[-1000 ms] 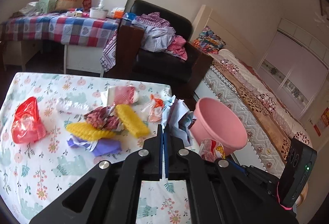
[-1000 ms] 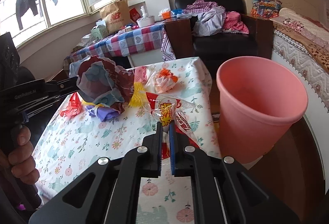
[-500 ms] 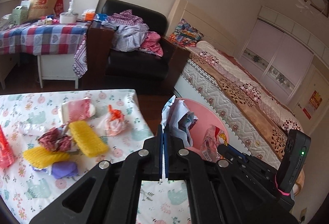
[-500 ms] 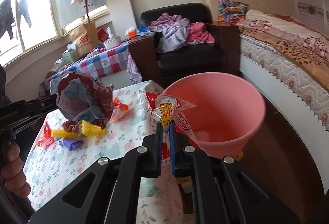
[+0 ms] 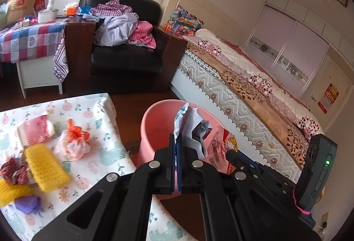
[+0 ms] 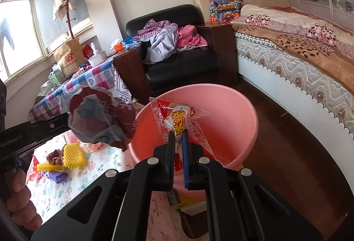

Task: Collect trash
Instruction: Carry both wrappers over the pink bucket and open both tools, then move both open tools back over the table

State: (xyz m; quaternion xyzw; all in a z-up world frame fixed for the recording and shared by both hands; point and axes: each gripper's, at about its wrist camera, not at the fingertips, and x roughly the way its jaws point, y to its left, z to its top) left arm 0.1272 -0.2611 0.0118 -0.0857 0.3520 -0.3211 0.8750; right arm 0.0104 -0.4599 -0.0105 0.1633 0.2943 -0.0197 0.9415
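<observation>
I have both grippers clenched on trash at the round pink plastic bin (image 6: pixel 239 108), which stands on the dark floor off the end of the floral-clothed table (image 5: pixel 97 165).

In the right wrist view, my right gripper (image 6: pixel 177 141) pinches the clear red-and-yellow printed snack wrapper (image 6: pixel 179 117) at frame centre. The wrapper stands up from the fingertips, and the bin's open mouth lies directly behind and below it, so I judge this hand the better placed for a drop.

My left gripper (image 5: pixel 176 148) grips the crumpled blue-white and maroon paper wad (image 5: pixel 192 123), seen at centre in the left wrist view. There the wad rises in front of the bin's mouth. In the right wrist view it hangs at centre left, level with the bin's near-left rim; I cannot tell whether it is over the mouth or just outside it. I would carry it further toward frame centre before letting go.

More scraps, among them yellow foam mesh (image 5: pixel 45 171), lie on the table at lower left.
</observation>
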